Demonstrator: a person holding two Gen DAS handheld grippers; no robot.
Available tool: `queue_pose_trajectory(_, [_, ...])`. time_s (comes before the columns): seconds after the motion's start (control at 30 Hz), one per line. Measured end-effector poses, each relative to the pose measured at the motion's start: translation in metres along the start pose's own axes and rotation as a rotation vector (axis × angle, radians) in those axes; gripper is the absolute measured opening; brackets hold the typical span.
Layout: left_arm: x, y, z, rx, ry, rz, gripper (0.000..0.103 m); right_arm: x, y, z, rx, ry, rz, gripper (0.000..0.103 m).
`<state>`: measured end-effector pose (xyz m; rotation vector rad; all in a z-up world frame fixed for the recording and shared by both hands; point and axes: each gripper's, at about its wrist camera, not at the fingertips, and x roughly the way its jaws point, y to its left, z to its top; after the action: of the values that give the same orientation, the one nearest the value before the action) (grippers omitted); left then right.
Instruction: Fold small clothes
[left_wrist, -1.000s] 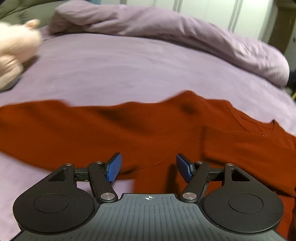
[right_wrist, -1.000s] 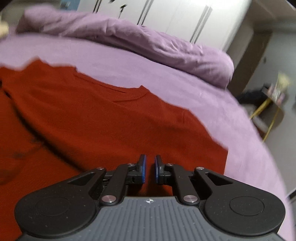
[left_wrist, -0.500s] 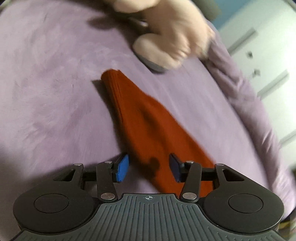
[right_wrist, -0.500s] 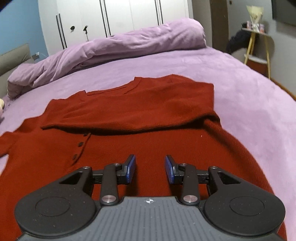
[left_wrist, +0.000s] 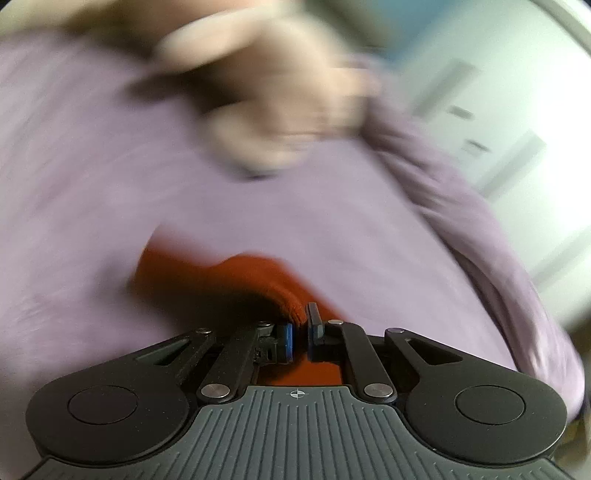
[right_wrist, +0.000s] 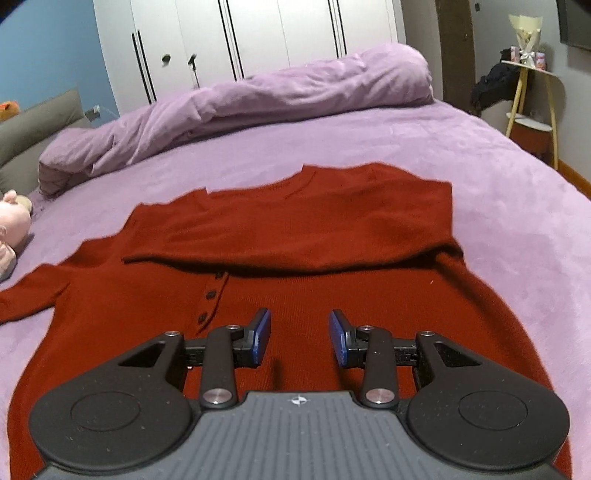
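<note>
Our left view is heavily motion-blurred beyond the sharp gripper (left_wrist: 300, 334). Our right view is crisp, evenly lit, soft shadows ahead, fisheye bending the edges.

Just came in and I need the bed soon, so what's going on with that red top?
Someone is folding a red cardigan on the purple bed, with a handheld gripper in each hand. One sleeve is already folded across the chest. The left gripper is shut on the other sleeve, out near a pink plush toy; that view is blurred with motion. The right gripper is open above the lower front, holding nothing. The rest of the fold is not done.
</note>
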<state>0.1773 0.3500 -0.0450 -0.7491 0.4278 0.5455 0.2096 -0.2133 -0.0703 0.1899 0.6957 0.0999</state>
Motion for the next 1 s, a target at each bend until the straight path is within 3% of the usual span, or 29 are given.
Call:
queue_pose_trajectory(0.1, [-0.031,-0.088,-0.037,0.239,-0.019,-0.162,0.008,-0.010,-0.006,0.005,0.017,-0.038,0.005,0.034])
queue_pose_trajectory(0.2, [-0.053,-0.167,-0.098,0.405,0.008,-0.349,0.009,-0.017,-0.013,0.009,0.040,-0.072,0.012,0.034])
queue_pose_trajectory(0.27, [-0.056,-0.205,-0.142,0.476,0.059,-0.418,0.013,-0.018,-0.020,0.010,0.059,-0.075,0.012,0.034])
queue_pose_trajectory(0.3, [-0.053,-0.219,-0.163,0.502,0.098,-0.424,0.020,-0.017,-0.023,0.010,0.068,-0.068,0.013,0.034])
queue_pose_trajectory(0.37, [-0.047,-0.236,-0.199,0.524,0.184,-0.403,0.039,-0.015,-0.029,0.010,0.082,-0.036,0.031,0.034])
queue_pose_trajectory(0.5, [-0.044,-0.226,-0.232,0.514,0.261,-0.335,0.053,-0.011,-0.035,0.014,0.084,0.011,0.099,0.034])
queue_pose_trajectory(0.63, [-0.051,-0.197,-0.221,0.525,0.219,-0.174,0.056,0.015,-0.028,0.024,0.130,0.094,0.232,0.039])
queue_pose_trajectory(0.77, [-0.059,-0.165,-0.203,0.511,0.186,-0.054,0.060,0.054,-0.008,0.036,0.209,0.158,0.360,0.055])
queue_pose_trajectory(0.8, [-0.057,-0.161,-0.203,0.501,0.191,-0.041,0.060,0.064,-0.003,0.038,0.228,0.170,0.382,0.062])
queue_pose_trajectory(1.0, [-0.053,-0.141,-0.198,0.474,0.210,-0.018,0.061,0.113,0.026,0.054,0.304,0.193,0.371,0.060])
